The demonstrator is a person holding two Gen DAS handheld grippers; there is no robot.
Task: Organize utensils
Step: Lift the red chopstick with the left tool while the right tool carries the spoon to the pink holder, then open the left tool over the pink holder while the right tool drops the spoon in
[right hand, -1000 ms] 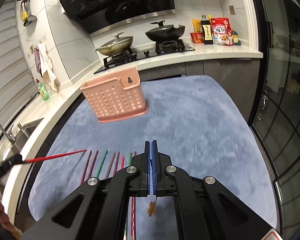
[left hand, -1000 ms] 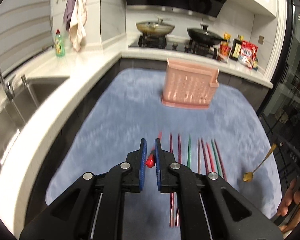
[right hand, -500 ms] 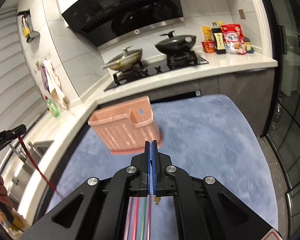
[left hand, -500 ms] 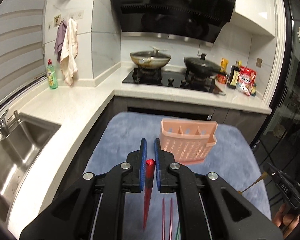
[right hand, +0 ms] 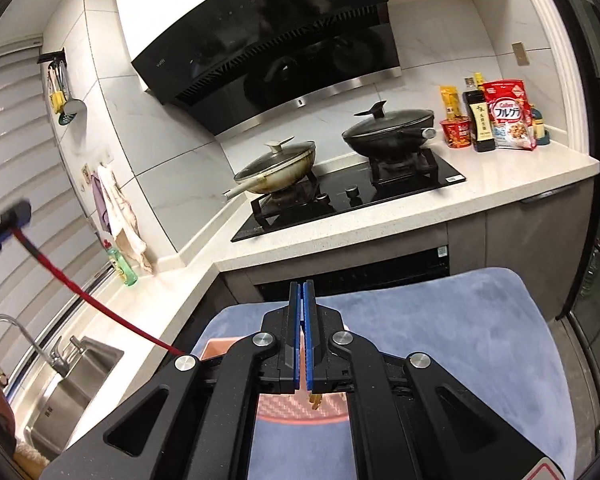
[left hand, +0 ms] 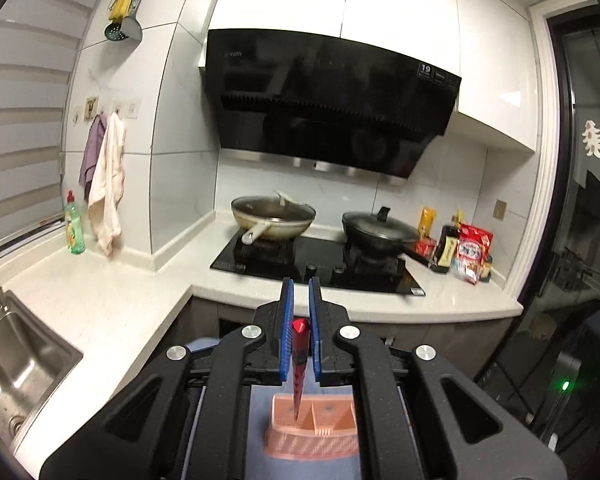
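Since the earlier frames, both grippers have been raised from the row of chopsticks on the blue mat and carried over the pink utensil basket, which now sits low in each view.

In the left wrist view, the left gripper [left hand: 299, 308] is seen pinching 1 red chopstick [left hand: 299, 364] by its thick end, the shaft hanging down with its tip over a compartment at the left of the pink utensil basket [left hand: 316, 438]. For a clean drop, the tip should be steered inside that compartment's walls before the pads are parted, and the stick kept near upright. Most of the basket is cut off by the gripper's frame, so the count of compartments cannot be told.

In the right wrist view, the right gripper [right hand: 302, 304] is pressed together on a thin gold utensil [right hand: 314, 400], of which only a small end shows below the pads, above the basket. Earlier it looked like a spoon; here its shape cannot be made out. The blue mat [right hand: 460, 340] is partly hidden.
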